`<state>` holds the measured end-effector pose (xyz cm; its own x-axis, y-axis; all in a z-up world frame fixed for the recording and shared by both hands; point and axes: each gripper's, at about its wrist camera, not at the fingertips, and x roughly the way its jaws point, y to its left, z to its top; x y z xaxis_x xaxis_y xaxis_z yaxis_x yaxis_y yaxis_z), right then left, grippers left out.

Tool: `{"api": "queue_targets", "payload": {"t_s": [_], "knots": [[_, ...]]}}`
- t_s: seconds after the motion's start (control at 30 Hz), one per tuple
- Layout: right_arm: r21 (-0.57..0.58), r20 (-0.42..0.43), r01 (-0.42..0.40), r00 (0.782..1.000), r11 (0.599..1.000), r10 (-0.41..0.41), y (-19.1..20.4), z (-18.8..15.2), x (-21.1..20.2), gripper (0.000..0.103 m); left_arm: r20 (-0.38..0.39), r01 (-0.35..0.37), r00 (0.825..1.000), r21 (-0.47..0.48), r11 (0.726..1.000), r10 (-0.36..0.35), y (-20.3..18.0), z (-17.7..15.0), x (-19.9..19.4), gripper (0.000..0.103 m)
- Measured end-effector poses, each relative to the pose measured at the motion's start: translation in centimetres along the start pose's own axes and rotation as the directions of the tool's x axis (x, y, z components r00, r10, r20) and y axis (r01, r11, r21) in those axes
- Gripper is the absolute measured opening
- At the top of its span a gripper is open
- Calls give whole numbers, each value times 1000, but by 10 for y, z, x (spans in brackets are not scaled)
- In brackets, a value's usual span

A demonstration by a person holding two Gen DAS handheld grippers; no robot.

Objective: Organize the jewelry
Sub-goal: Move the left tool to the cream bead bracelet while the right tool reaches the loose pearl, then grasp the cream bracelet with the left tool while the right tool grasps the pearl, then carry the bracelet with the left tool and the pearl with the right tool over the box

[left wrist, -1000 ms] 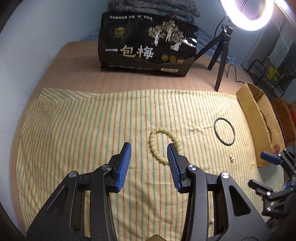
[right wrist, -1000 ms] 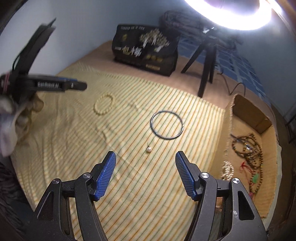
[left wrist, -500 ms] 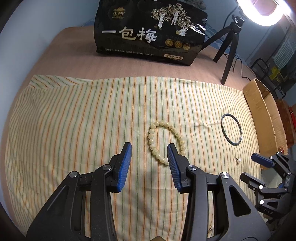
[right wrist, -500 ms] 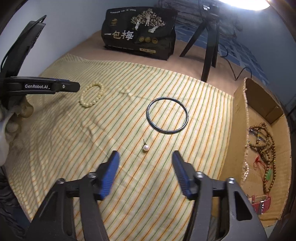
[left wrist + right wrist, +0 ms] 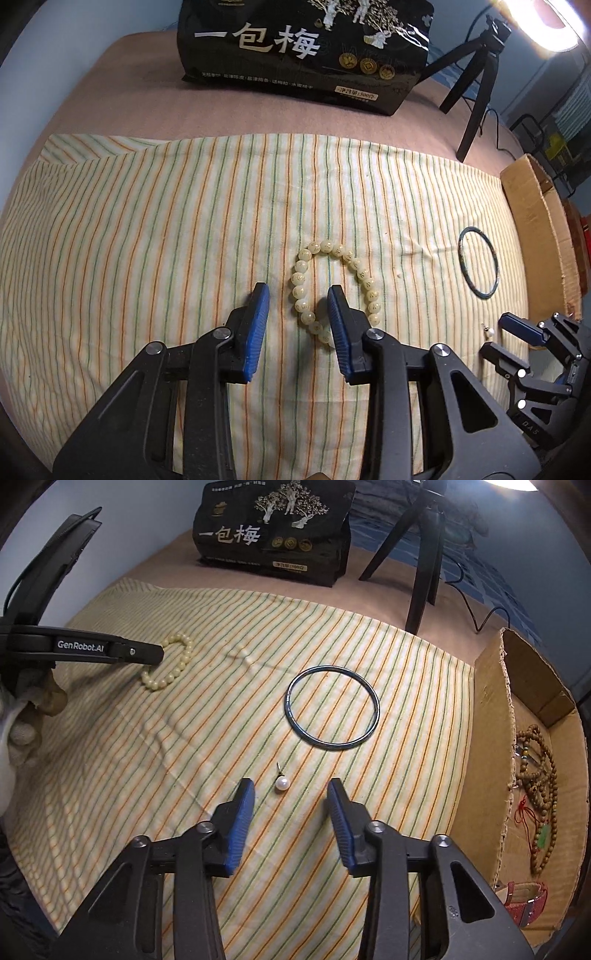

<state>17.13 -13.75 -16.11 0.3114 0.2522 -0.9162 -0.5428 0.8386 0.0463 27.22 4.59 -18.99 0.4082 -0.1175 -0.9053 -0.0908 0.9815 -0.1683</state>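
A cream bead bracelet [image 5: 334,288] lies on the striped cloth [image 5: 147,240]. My left gripper [image 5: 298,295] is open, its fingers straddling the bracelet's near left side. The bracelet also shows in the right wrist view [image 5: 170,664], partly behind the left gripper [image 5: 147,653]. A small pearl pendant [image 5: 282,783] lies just ahead of my open right gripper [image 5: 291,792], between its fingertips. A dark bangle [image 5: 332,709] lies beyond it; it also shows in the left wrist view [image 5: 478,266]. The right gripper [image 5: 517,332] shows at the right edge there.
A cardboard box [image 5: 491,709] at the right holds wooden bead strands [image 5: 539,771] and a pink watch strap [image 5: 528,897]. A black snack bag [image 5: 303,48] and a ring-light tripod [image 5: 421,554] stand at the back of the bed.
Both grippers moved forward and down. The left one now straddles the bracelet's side; the right one has closed in on the pearl pendant. Both stay open.
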Motion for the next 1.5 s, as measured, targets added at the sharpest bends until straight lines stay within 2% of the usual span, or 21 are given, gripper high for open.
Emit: {"api": "queue_targets", "payload": {"t_s": [0.27,0.33,0.4,0.47,0.6,0.77,1.0,1.23,1.37,1.5], "knots": [[-29,-3,21,1000,999,-22,6,2,7,31,-7,-25,1000,9,1000,25,-5,1,4,32],[-30,-2,22,1000,999,-22,7,3,8,27,-2,-44,999,15,999,44,-7,2,5,26],[-29,-4,4,1000,1000,-4,8,4,9,15,4,-59,998,23,998,58,-9,2,6,21],[-32,-6,-9,1000,999,8,10,4,9,9,10,-67,998,30,997,66,-10,3,7,13],[-46,0,-5,1000,999,5,13,3,7,7,13,-59,998,29,998,58,-8,4,6,7],[-31,28,-6,1000,999,7,9,3,-4,7,35,-35,999,21,999,34,-3,5,-10,6],[13,87,-21,996,1000,20,-3,3,-32,7,106,6,994,8,1000,-7,1,8,-45,5],[34,142,-9,990,999,4,-13,1,-60,7,195,43,979,61,997,-54,-20,11,-87,5],[57,167,2,986,998,-11,-27,0,-73,7,225,104,967,77,992,-118,-38,13,-106,5],[87,191,11,981,996,-27,-41,-3,-86,7,251,133,955,113,985,-158,-59,13,-119,5]]}}
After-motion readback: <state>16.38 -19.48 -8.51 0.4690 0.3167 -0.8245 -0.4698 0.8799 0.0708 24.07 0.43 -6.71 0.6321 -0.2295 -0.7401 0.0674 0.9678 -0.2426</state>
